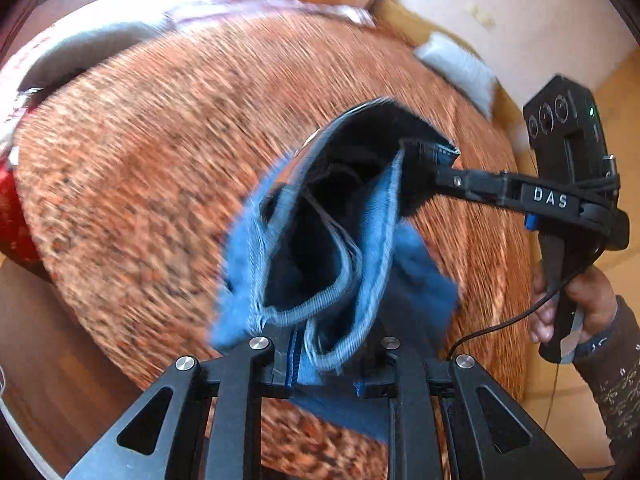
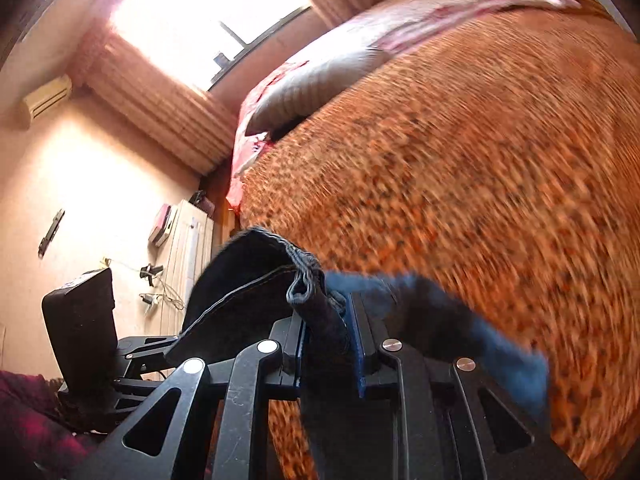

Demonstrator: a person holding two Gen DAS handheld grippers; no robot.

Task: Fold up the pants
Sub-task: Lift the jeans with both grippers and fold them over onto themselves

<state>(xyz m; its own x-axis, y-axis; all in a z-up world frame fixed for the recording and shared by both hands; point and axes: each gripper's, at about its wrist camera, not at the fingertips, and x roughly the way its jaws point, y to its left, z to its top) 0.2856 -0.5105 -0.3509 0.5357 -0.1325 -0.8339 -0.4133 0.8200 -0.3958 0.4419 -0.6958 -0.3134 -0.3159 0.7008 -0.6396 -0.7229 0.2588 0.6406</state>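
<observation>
Blue denim pants [image 1: 320,240] hang above the bed, held up by their waistband with the dark inside gaping open. At the bottom of the left wrist view, my left gripper [image 1: 326,372] is shut on a light blue hem of the waistband. Over at the right, my right gripper [image 1: 430,160] pinches the far corner of that band, with a hand [image 1: 568,308] on its handle. The right wrist view has my right gripper [image 2: 328,340] shut on a dark fold of the pants [image 2: 248,280]. The left gripper [image 2: 176,340] grips the cloth's far end there.
An orange patterned bedcover [image 1: 160,160] [image 2: 480,160] spreads under the pants. A grey pillow [image 2: 312,88] lies at the head of the bed. A white cabinet [image 2: 188,240] stands by the wall below a bright window [image 2: 192,12]. Both views are motion-blurred.
</observation>
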